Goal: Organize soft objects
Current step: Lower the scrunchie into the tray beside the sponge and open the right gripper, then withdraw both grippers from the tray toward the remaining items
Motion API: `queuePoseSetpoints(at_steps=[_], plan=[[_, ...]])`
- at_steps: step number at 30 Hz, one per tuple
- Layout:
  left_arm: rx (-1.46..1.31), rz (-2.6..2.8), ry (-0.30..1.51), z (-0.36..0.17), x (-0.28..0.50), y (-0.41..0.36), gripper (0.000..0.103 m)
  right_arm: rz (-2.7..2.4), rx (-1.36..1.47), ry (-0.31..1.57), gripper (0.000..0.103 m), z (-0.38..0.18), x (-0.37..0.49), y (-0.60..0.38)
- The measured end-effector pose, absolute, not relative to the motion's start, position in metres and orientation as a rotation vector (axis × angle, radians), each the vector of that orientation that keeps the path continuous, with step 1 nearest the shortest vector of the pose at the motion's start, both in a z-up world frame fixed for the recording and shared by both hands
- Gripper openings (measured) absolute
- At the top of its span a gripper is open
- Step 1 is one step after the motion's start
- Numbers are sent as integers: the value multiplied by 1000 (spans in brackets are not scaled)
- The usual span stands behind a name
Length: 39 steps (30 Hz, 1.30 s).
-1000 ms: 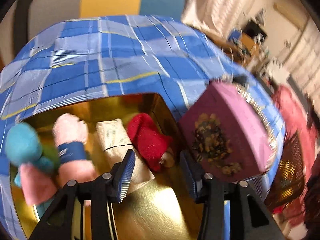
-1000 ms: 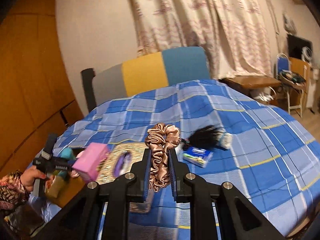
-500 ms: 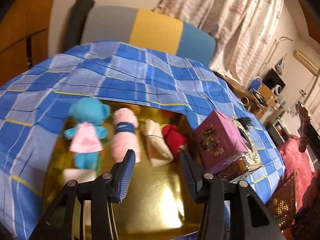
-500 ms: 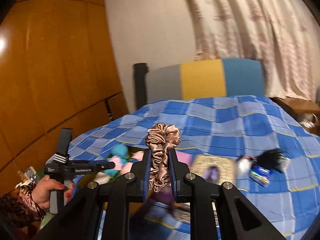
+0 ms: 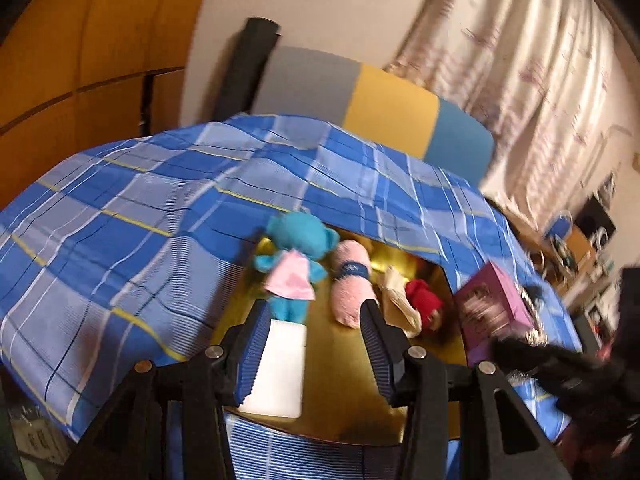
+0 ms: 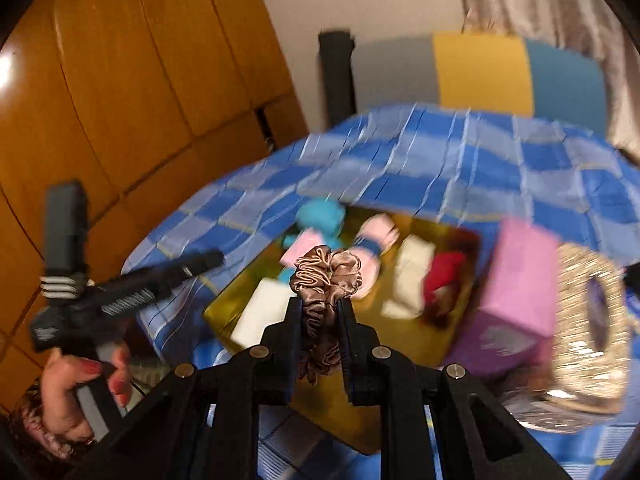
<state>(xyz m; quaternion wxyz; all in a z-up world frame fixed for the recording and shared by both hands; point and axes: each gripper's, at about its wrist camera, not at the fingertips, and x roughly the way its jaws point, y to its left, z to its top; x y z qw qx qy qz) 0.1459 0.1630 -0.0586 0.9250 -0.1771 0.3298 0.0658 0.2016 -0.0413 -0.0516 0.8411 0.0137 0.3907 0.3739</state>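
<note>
A bronze satin scrunchie (image 6: 326,276) is clamped between the closed jaws of the right hand-held gripper (image 6: 320,312). Ahead of and below it, a gold tray (image 6: 224,312) is seen on the blue plaid tabletop (image 6: 440,168), holding a blue plush bear (image 5: 294,248), a pink rolled towel (image 5: 352,284), a cream cloth roll (image 6: 412,280), a red plush item (image 5: 424,304) and a white pad (image 5: 280,364). The left hand-held gripper (image 5: 316,354) is held with jaws apart and empty, the white pad lying beyond them. A purple box (image 6: 516,292) stands right of the tray.
</note>
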Motion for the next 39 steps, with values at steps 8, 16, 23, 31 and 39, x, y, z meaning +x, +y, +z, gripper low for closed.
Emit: queuePoseSetpoints(at_steps=[8, 16, 23, 31, 39], plan=[[-411, 182, 673, -63, 134, 187, 47, 777, 39, 986, 18, -100, 226, 15], [-427, 181, 672, -62, 131, 191, 47, 735, 33, 1048, 19, -123, 242, 41], [-441, 187, 675, -63, 130, 192, 47, 690, 39, 1066, 21, -136, 254, 50], [-454, 189, 688, -67, 131, 193, 47, 688, 71, 1070, 36, -140, 260, 58], [-463, 185, 696, -70, 132, 192, 47, 708, 97, 1044, 39, -127, 245, 40]])
